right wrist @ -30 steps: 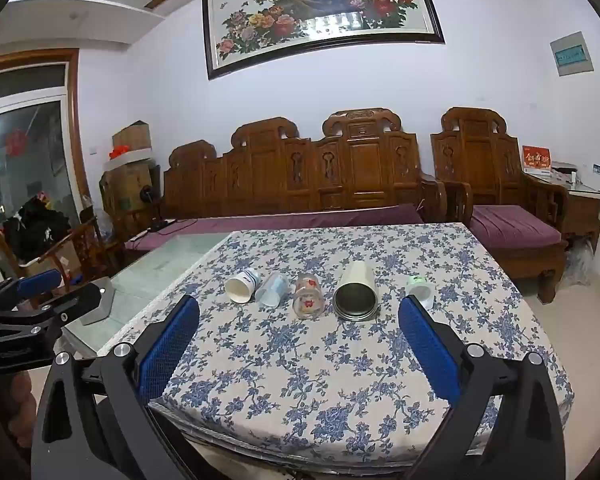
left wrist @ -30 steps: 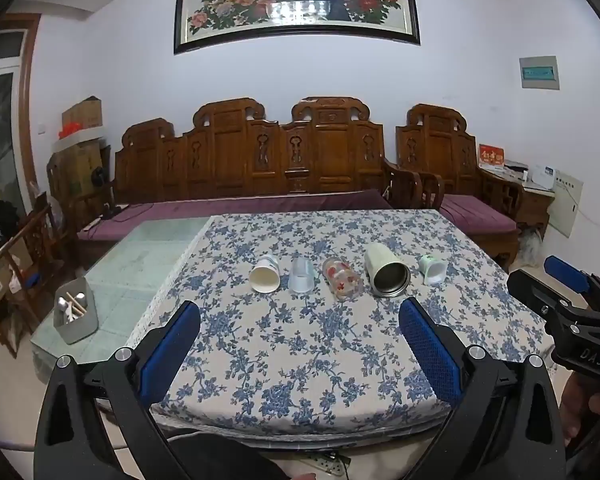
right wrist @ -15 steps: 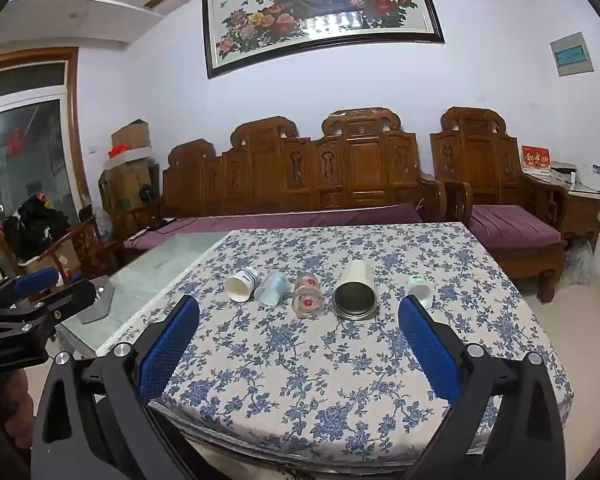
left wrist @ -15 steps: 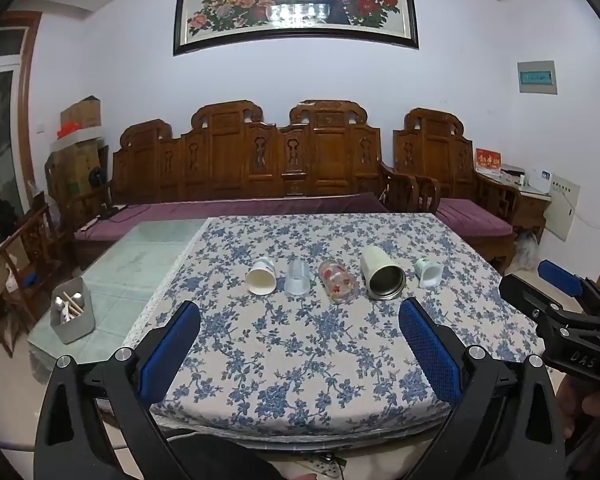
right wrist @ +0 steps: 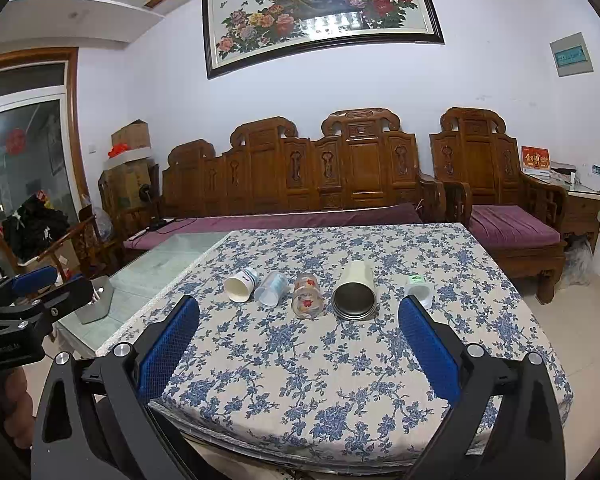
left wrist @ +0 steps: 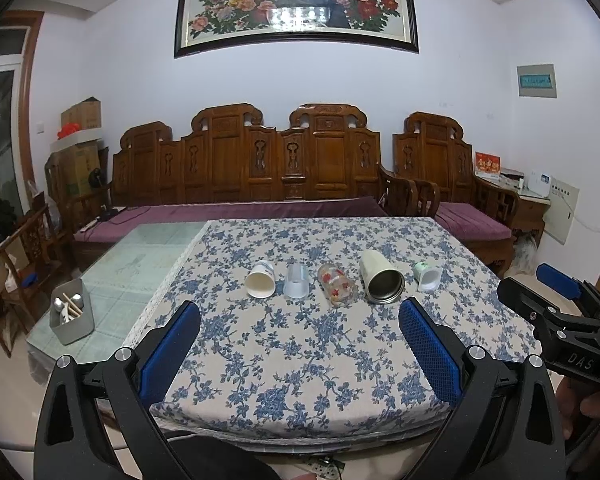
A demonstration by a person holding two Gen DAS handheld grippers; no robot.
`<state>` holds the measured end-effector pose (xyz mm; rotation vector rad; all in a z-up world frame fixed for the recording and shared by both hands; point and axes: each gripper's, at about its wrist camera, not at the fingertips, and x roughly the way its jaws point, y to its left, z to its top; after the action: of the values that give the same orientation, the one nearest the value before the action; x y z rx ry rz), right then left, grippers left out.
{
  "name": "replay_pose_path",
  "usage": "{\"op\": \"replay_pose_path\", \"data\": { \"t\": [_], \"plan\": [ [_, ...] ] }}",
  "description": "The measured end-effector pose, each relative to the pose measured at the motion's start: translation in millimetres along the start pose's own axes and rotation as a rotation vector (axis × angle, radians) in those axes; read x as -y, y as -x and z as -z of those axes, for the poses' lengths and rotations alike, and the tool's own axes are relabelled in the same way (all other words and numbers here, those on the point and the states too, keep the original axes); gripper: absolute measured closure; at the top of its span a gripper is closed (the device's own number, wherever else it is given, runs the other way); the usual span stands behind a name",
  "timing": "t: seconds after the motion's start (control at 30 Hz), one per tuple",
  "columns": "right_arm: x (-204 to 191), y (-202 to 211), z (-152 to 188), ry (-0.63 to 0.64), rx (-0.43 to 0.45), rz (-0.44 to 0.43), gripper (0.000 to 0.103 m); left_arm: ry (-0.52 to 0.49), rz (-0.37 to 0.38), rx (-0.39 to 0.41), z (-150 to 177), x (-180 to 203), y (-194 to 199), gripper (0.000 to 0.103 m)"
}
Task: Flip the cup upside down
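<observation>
Several cups lie on their sides in a row on the flowered tablecloth [left wrist: 300, 352]: a white paper cup [left wrist: 261, 279] [right wrist: 240, 285], a clear plastic cup [left wrist: 297, 280] [right wrist: 272, 289], a glass with red flowers [left wrist: 337, 290] [right wrist: 308, 295], a cream metal tumbler [left wrist: 381, 283] [right wrist: 355, 292] and a small white-green cup [left wrist: 427, 276] [right wrist: 419, 289]. My left gripper [left wrist: 300, 320] is open and empty at the near table edge. My right gripper [right wrist: 298, 316] is open and empty, also short of the cups. It shows at the right in the left wrist view [left wrist: 556, 320].
A grey tub with utensils [left wrist: 71, 317] stands on the bare glass table part at the left. A carved wooden sofa [left wrist: 268, 168] with purple cushions runs behind the table. A wooden armchair [right wrist: 496, 192] stands at the right.
Both grippers have moved little; the left view has risen and pulled back slightly. The cups have not moved.
</observation>
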<state>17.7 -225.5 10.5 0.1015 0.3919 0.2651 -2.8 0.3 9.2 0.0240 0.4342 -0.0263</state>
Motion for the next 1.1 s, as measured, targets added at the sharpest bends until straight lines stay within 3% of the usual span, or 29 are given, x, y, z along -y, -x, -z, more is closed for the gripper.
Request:
{"op": "replay_pose_path", "data": {
  "t": [1.1],
  "plan": [
    [1.3,1.4,-0.9,0.000,0.004,-0.001,0.003,-0.005,0.013,0.012,-2.7,3.7,5.1,0.007]
  ]
}}
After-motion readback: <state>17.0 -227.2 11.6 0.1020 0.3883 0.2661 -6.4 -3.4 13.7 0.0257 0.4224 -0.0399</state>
